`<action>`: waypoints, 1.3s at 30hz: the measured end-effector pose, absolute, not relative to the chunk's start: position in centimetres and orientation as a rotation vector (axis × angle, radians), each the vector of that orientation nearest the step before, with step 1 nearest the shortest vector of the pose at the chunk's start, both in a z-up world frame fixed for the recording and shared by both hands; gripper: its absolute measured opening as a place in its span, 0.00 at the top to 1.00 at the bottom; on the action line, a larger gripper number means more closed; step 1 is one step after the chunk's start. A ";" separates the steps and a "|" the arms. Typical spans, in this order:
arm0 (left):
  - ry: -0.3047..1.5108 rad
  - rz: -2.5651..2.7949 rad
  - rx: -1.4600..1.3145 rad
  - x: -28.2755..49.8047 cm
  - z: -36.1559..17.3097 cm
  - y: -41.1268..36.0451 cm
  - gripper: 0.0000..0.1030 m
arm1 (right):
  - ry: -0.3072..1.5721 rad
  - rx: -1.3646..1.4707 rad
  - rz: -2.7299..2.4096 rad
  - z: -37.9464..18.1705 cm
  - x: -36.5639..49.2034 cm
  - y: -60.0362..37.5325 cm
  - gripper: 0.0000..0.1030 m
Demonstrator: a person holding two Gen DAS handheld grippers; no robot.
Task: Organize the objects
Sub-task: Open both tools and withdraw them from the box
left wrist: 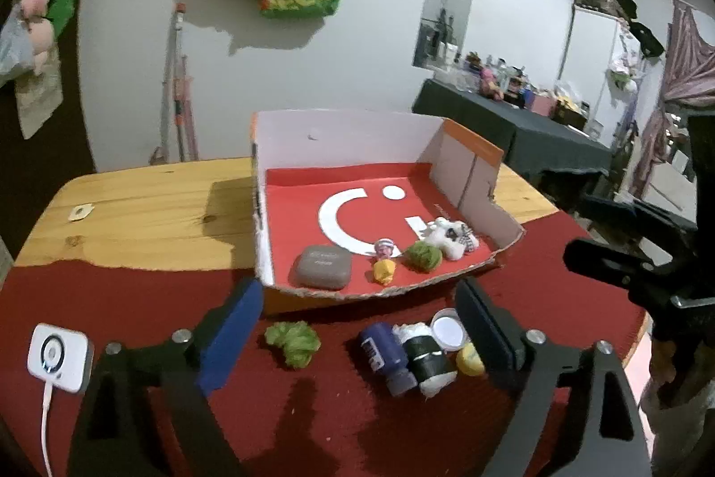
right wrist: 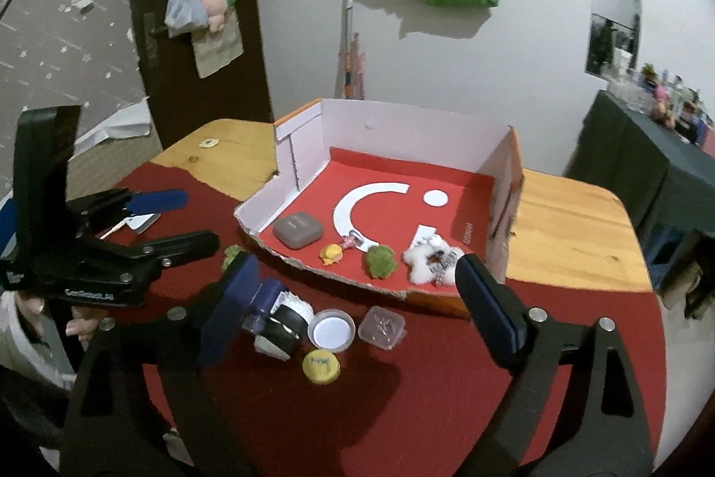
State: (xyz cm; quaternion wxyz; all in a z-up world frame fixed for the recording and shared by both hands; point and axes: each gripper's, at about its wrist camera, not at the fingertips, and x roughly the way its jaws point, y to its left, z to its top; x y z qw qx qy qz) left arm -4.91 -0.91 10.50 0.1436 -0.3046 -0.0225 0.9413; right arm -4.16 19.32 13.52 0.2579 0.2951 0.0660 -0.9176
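Beside box (left wrist: 469, 159), on red cloth: green fuzzy ball (left wrist: 292, 343), blue bottle (left wrist: 386, 356), yellow cap (right wrist: 321, 366) wait. Left gripper (left wrist: 357, 325), right gripper (right wrist: 353, 293) both spread wide, empty. Bottle (round) may roll if bumped.

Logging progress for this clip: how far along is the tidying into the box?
Done: a grey case, yellow toy, green ball and white toy lie in the box. In hand: nothing, both jaws open. Left on the red cloth: another green ball, blue bottle, black-and-white roll, white lid, yellow cap, clear tub.
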 end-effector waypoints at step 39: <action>0.000 2.665 -1.234 -5.6 1.4 0.8 0.06 | 0.064 1.071 -2.491 2.8 -4.2 20.4 0.09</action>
